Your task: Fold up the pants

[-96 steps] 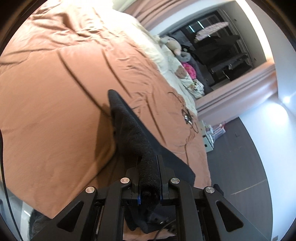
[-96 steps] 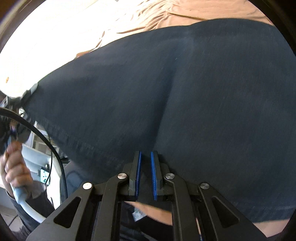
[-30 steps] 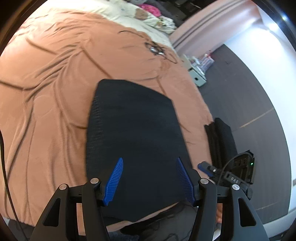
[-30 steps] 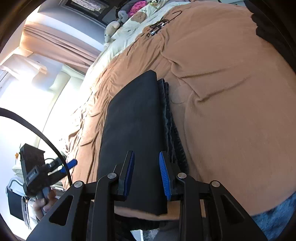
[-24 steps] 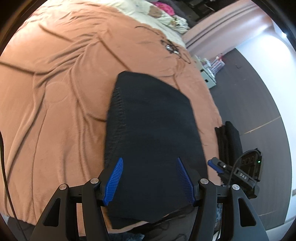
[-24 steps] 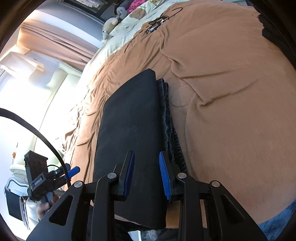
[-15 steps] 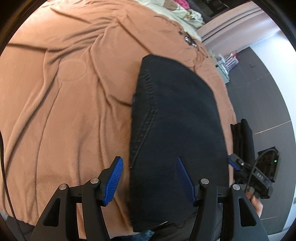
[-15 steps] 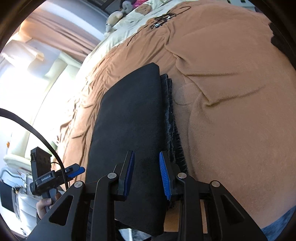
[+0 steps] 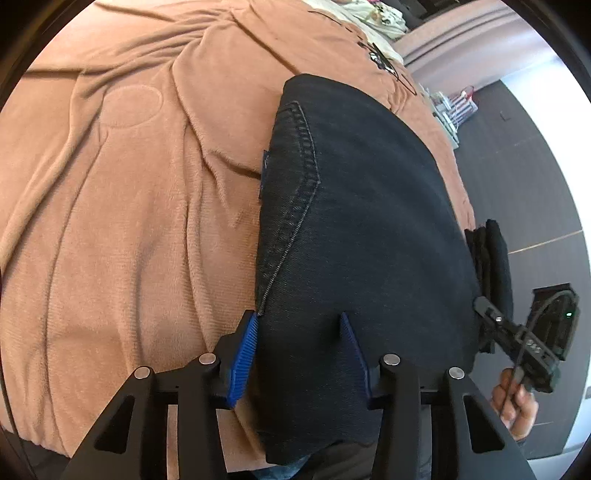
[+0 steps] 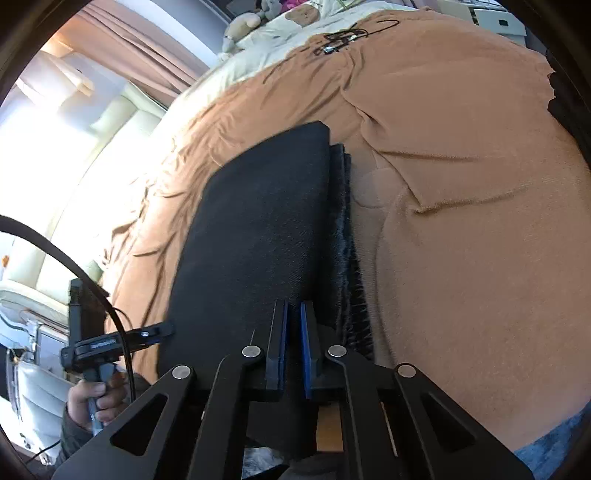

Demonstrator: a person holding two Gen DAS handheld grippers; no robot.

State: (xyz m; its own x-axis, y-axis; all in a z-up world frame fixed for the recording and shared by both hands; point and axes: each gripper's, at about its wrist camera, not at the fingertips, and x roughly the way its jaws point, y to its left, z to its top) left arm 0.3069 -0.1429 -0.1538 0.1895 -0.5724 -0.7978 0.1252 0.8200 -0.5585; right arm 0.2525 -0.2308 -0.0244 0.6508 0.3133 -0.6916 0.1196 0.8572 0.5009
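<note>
The dark denim pants [image 9: 354, 229] lie folded in a flat stack on the brown blanket [image 9: 129, 221], near the bed's front edge. My left gripper [image 9: 299, 325] is open and empty, its jaws spread just above the near end of the stack. In the right wrist view the pants [image 10: 258, 221] show as a long dark slab with layered edges on the right side. My right gripper [image 10: 291, 314] hovers over their near end with its jaws almost together and nothing between them.
A second folded dark garment [image 9: 495, 258] lies at the bed's right edge. A black cable tangle [image 10: 340, 38] rests on the blanket far back, near cream bedding and plush toys [image 10: 240, 26]. Dark floor [image 9: 517, 147] lies beyond the bed.
Both grippers have let go of the pants, which now lie folded flat. The left gripper moved left and its jaws narrowed. The right gripper's jaws have closed to a narrow gap.
</note>
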